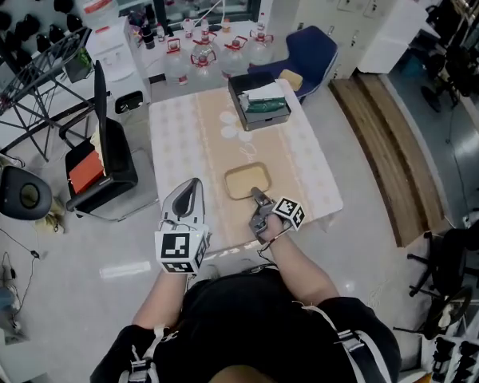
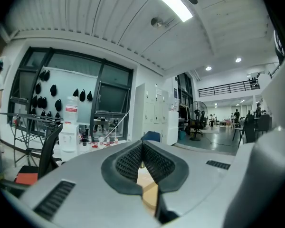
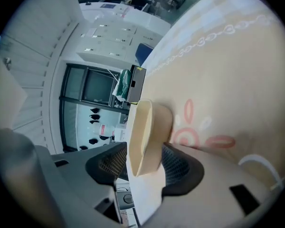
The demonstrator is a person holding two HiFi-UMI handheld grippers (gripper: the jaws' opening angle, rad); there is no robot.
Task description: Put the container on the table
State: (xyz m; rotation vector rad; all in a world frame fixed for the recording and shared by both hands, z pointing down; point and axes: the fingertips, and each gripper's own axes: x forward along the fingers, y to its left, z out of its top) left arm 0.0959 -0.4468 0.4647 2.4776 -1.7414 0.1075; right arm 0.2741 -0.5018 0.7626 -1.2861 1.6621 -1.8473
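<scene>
The container [image 1: 247,180], a shallow beige tray, looks light, stiff and smooth, so a rim pinch should hold it, though it could pivot. The right gripper [image 1: 258,191] is clamped on its near wall. The tray lies ahead of the jaws, low over the table [image 1: 184,134], mouth up, long axis crosswise to them. The left gripper [image 1: 193,185], pressed closed on nothing, hangs alongside.

Beige container [image 1: 247,180], cream patterned table [image 1: 305,156]

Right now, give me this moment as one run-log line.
right gripper: shut on container rim | container: over table, near edge | left gripper: shut, empty
</scene>
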